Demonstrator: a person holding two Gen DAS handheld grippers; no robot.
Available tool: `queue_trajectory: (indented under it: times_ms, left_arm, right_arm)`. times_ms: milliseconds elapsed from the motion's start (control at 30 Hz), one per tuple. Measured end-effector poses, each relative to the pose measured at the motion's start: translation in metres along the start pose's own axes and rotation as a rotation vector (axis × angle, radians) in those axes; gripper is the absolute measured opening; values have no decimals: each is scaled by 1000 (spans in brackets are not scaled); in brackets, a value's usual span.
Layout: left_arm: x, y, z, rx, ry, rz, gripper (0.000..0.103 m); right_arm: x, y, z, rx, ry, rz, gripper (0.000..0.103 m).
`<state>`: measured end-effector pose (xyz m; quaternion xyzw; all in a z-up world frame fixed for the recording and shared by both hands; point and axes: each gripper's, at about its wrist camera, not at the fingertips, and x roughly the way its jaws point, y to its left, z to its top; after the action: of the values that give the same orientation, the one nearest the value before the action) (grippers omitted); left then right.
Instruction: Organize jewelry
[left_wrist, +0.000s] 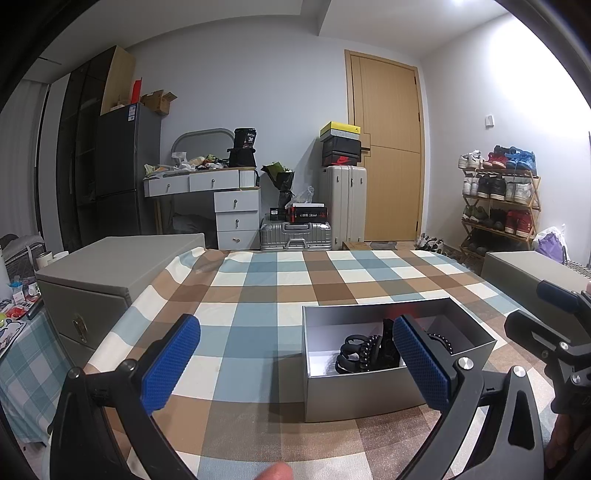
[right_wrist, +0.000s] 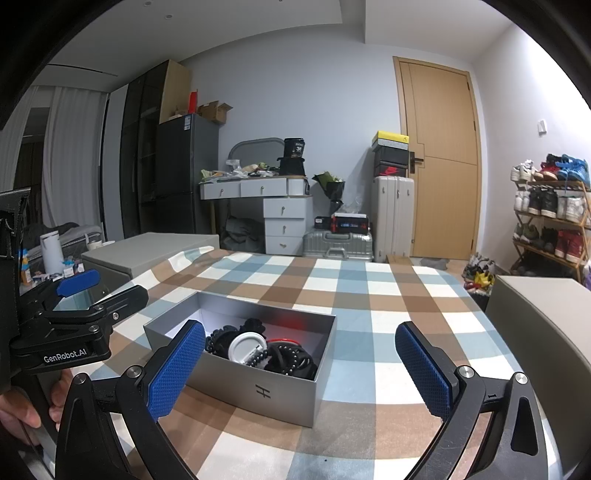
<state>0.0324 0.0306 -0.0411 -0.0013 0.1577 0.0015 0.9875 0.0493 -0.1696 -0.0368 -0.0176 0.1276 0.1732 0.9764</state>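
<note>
The checked tablecloth (right_wrist: 354, 295) is the biggest thing under me, spread in blue, brown and cream squares. On it sits my landmark, the open grey box (right_wrist: 258, 391), lidless, with a small mark on its near wall. A grey case (left_wrist: 107, 273) lies well to the left of the box, at the cloth's edge, and another grey case (right_wrist: 543, 332) lies well to its right.

My left tongs (left_wrist: 295, 365) hang just in front of the box, fingers spread wide and holding nothing; the right-hand blue pad (left_wrist: 421, 365) overlaps the box's near right corner in the view. My right tongs (right_wrist: 299, 369) hover near the front of the box too, released, nothing between the pads, with the left pad (right_wrist: 173, 369) close by the box's left wall.

Inside the box is the jewelry: a black hair claw (left_wrist: 360, 350) toward the middle, a white round piece (right_wrist: 245, 347) among it, black beaded bands (right_wrist: 291, 360) heaped to its right, and a thin red ring (right_wrist: 282, 340) behind them.
</note>
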Motion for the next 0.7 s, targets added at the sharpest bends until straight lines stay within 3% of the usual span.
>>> queue_trajectory:
  times_ms: [700]
  left_arm:
    - [0,-1,0,2,1,-6,102]
  right_arm:
    - [0,0,0,0,0,0,103]
